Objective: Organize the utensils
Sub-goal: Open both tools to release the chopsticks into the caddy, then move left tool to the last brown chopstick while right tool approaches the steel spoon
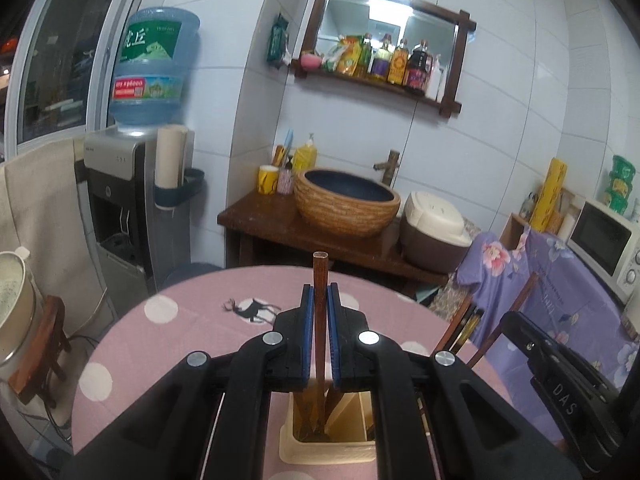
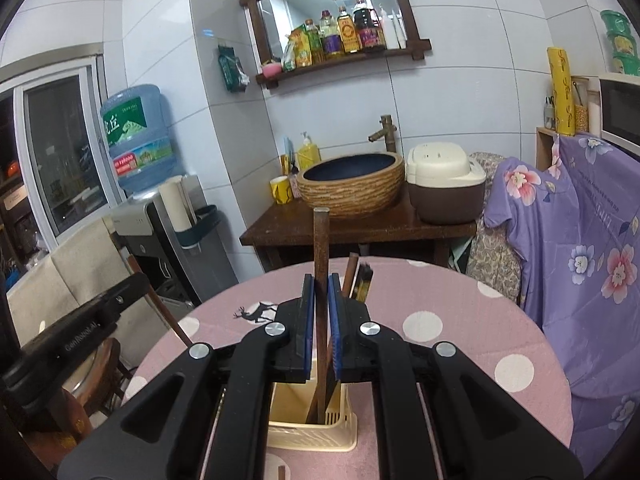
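Left gripper clamped on brown wooden chopstick, frame centre (upright), over cream plastic utensil holder. Right gripper clamped on dark wooden chopstick likewise.

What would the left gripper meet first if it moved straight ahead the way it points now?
Probably only bare pink tablecloth: the left gripper, shut on a chopstick, points across the table, and nothing stands ahead. Depth is unclear.

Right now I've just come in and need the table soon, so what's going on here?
A person is sorting chopsticks with two handheld grippers. The left gripper is shut on a brown chopstick standing in the cream holder. The right gripper is shut on another chopstick over its holder on the pink dotted table.
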